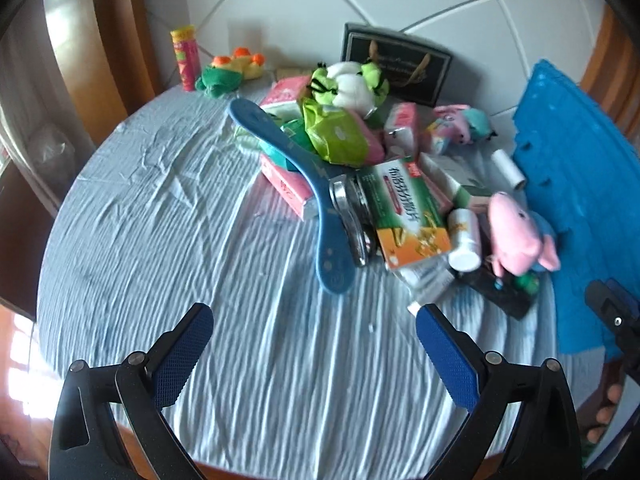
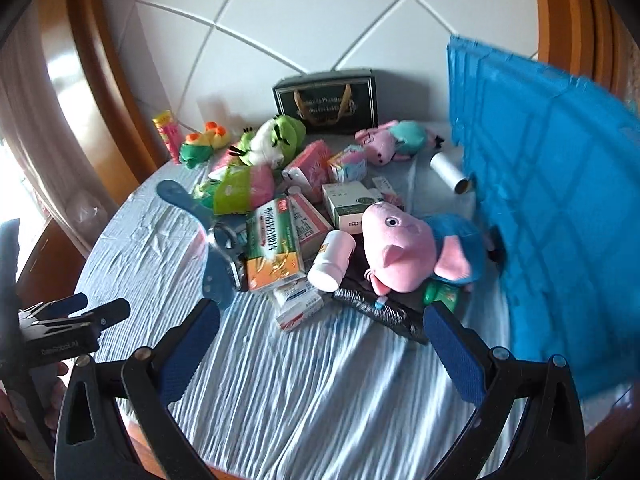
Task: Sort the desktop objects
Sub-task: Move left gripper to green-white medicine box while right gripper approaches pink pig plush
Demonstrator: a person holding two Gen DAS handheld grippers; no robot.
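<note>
A heap of objects lies on the round table's striped blue cloth (image 1: 200, 240). In it are a pink pig plush (image 2: 404, 248) in blue, a green-and-orange medicine box (image 2: 274, 248), a white bottle (image 2: 332, 260), a blue boomerang-shaped piece (image 1: 312, 184), a black brush (image 2: 380, 312), a green-white plush (image 1: 348, 84) and pink packets (image 1: 288, 188). My left gripper (image 1: 314, 318) hovers open over bare cloth in front of the heap. My right gripper (image 2: 322, 318) is open too, just short of the brush and a small white box (image 2: 298, 304). Neither holds anything.
A blue plastic crate (image 2: 552, 200) stands at the table's right edge. A dark gift box (image 2: 328, 100) leans on the tiled wall behind the heap. A pink-yellow tube (image 1: 186, 58) and a green-orange plush (image 1: 228, 70) sit far left. The left and front cloth is bare.
</note>
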